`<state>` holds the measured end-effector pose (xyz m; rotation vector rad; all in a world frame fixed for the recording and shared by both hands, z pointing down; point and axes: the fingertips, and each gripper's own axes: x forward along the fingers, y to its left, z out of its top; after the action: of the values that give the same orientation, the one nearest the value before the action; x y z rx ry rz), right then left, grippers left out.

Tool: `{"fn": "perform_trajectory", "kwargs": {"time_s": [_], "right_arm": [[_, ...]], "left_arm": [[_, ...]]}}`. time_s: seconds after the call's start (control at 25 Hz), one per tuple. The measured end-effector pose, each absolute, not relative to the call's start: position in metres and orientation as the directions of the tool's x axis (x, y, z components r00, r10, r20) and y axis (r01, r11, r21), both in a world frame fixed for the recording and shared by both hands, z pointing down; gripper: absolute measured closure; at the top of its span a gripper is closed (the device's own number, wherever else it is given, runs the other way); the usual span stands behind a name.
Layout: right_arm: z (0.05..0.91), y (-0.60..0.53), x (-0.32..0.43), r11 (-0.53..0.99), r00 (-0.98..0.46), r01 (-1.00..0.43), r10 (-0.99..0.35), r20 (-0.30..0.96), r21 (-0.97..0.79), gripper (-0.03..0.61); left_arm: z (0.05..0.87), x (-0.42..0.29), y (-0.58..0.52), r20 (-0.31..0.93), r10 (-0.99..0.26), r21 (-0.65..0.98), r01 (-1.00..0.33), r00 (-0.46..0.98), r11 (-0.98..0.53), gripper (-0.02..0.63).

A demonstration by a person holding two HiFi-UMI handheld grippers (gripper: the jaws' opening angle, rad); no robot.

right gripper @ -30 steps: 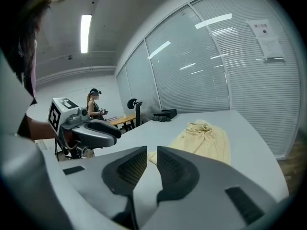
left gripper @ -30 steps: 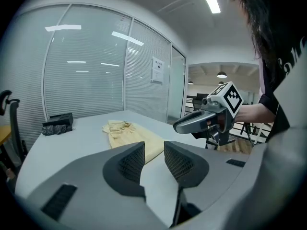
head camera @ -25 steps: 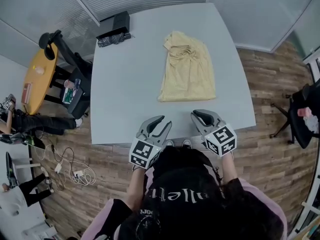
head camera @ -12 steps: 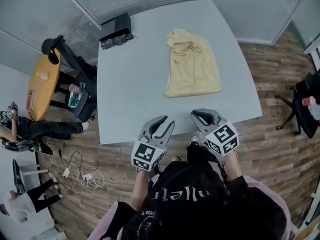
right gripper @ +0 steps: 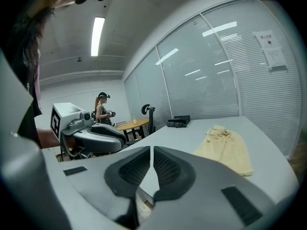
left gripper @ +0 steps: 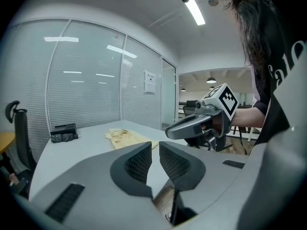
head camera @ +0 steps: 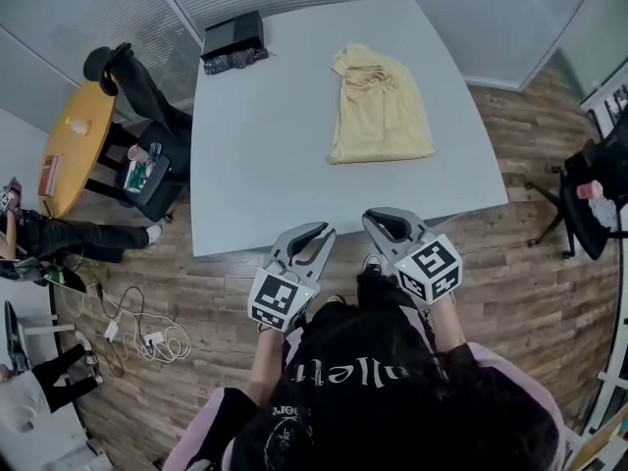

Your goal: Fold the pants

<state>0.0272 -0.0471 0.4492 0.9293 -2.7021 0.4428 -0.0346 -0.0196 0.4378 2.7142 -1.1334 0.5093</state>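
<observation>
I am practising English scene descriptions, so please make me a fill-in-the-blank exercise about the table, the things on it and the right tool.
1. The pants lying on the grey table are ___ in colour.
2. In the head view, the black box stands at the far ___ corner of that table.
3. Between the jaws of the right tool, which is held short of the table's near edge, there is ___.

Missing words: yellow; left; nothing

1. The pants (head camera: 381, 106): soft, matt, pale-yellow cloth, rumpled at one end.
2. The table (head camera: 265, 145): smooth, matt, light-grey top.
3. The floor (head camera: 530, 263): wood-grain planks.
4. The round side table (head camera: 78, 155): smooth orange-brown wood.
</observation>
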Motion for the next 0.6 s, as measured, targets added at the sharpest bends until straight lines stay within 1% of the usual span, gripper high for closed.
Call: {"fn": "perform_trajectory", "kwargs": {"time_s": [0.16, 0.4, 0.6], "right_arm": [[0.448, -0.018, 0.016, 0.735, -0.756, -0.644, -0.570, 0.323, -0.211, 0.545], [0.443, 0.018, 0.001, 0.725, -0.748, -0.655, -0.585, 0.314, -0.210, 0.546], [0.440, 0.039, -0.005, 0.723, -0.733, -0.668, -0.600, 0.320, -0.174, 0.549]], "left_arm": [[0.432, -0.050, 0.008, 0.355, -0.661, 0.012, -0.710, 0.661, -0.704, 0.552], [0.414, -0.070, 0.041, 0.298, -0.668, 0.027, -0.706, 0.682, -0.708, 0.554], [0.408, -0.075, 0.062, 0.278, -0.663, 0.021, -0.694, 0.695, -0.719, 0.554]]}}
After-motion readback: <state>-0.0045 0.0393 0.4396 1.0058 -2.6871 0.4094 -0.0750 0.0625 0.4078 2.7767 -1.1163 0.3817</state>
